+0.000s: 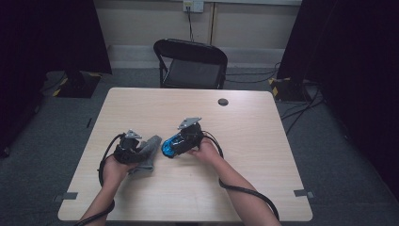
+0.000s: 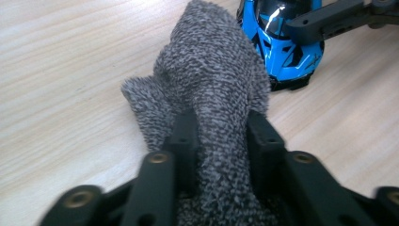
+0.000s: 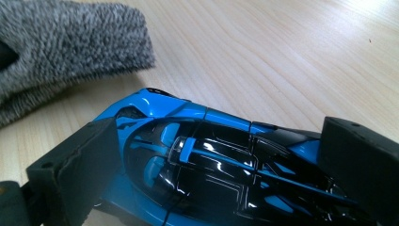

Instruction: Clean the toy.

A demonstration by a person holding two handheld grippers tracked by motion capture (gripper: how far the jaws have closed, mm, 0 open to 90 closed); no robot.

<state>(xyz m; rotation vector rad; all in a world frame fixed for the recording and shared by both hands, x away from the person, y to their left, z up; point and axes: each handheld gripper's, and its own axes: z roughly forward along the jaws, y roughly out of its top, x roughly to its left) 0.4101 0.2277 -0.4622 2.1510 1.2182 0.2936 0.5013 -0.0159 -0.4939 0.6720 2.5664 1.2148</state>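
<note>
Two things are in hand near the middle of the wooden table (image 1: 263, 141), and they lie just beside each other: a grey knitted sock (image 2: 211, 80) on the person's left and a blue-and-black toy car (image 3: 211, 165) on the right; in the high view the sock's far end points toward the car's nose, and whether the two touch cannot be told for certain from there, though the left gripper view shows a thin strip of table between them. The sock is the larger; its long axis runs straight out from the left gripper (image 2: 220, 136) toward the car, so that gripper is plainly the nearer to it, and the cloth would be carried over the car along that same line. The car lies lengthwise between the jaws of the right gripper (image 3: 226, 160), nose toward the sock (its rear end is cut off at the frame's edge).

As to the left gripper, a fold of sock is seen between its two black jaws, which stand partly apart; the pads flank the cloth closely on both sides and appear to be pressed on it, though the grip looks light. The right gripper's jaws are set against the car's two flanks, and the car is judged to be clamped and held steady.
</note>
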